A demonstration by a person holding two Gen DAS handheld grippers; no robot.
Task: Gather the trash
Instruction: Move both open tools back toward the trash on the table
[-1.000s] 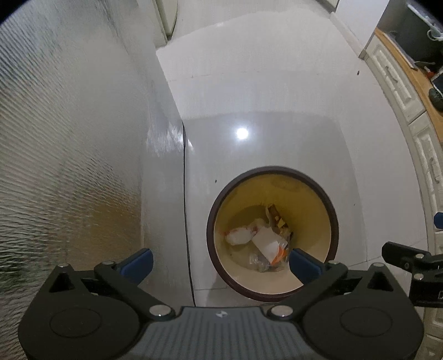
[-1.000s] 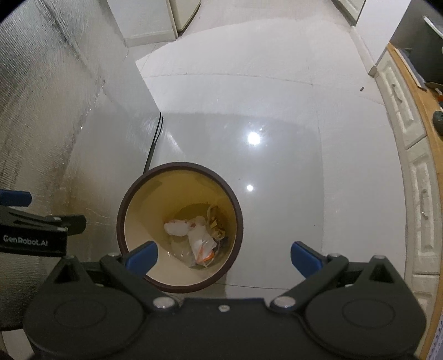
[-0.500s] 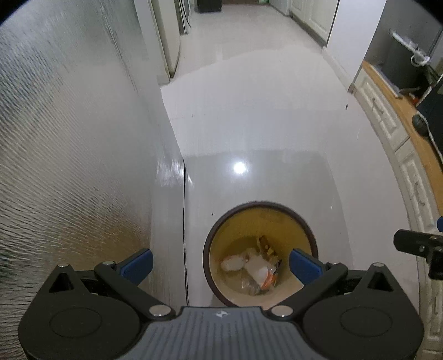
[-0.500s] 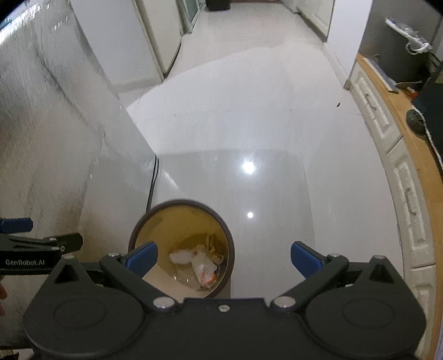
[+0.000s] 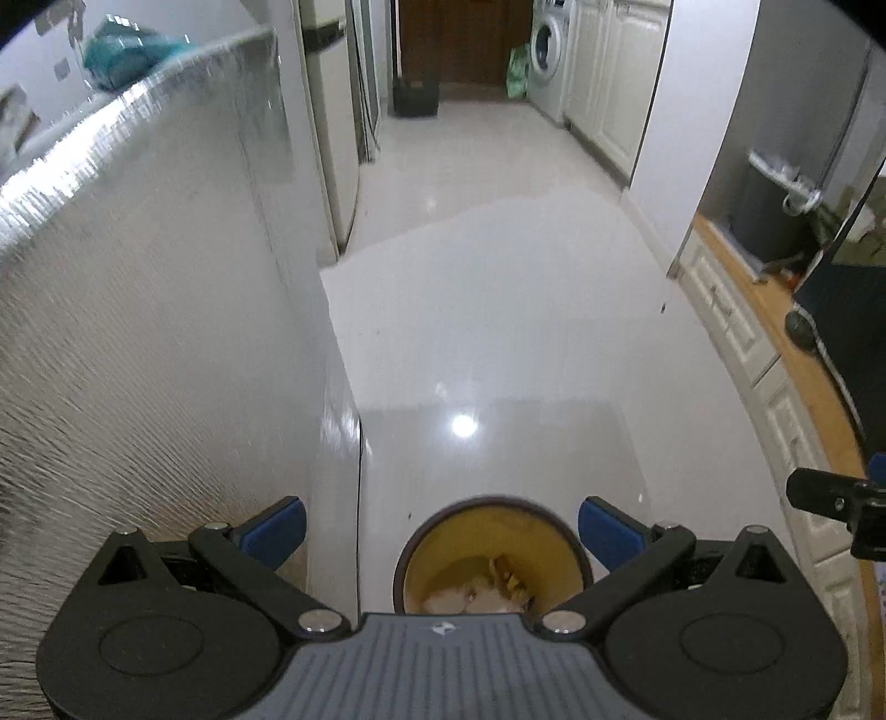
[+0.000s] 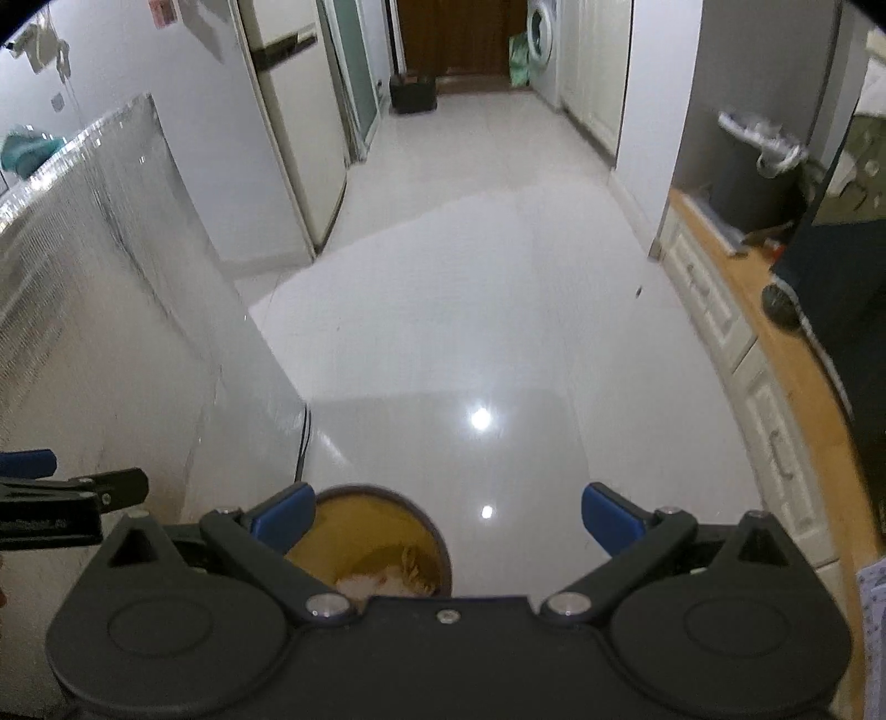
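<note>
A round bin (image 5: 493, 545) with a dark brown rim and yellow inside stands on the glossy white floor, holding white and orange-brown trash (image 5: 487, 592). In the left wrist view it sits low between the blue fingertips of my left gripper (image 5: 443, 534), which is open and empty. The right wrist view shows the same bin (image 6: 382, 531) near the left fingertip of my right gripper (image 6: 448, 518), also open and empty. Both gripper bodies hide the near part of the bin. The other gripper shows at each frame's edge.
A tall silver textured panel (image 5: 138, 343) rises on the left, with a black cable (image 6: 302, 443) along its foot. White cabinets with a wooden top (image 5: 775, 343) line the right. A fridge (image 6: 299, 138), a washing machine (image 5: 545, 50) and a dark box (image 5: 415, 97) lie down the hallway.
Both grippers have risen and tilted up from looking down into the bin. The bin has slid to the bottom of both views and the hallway has come into sight.
</note>
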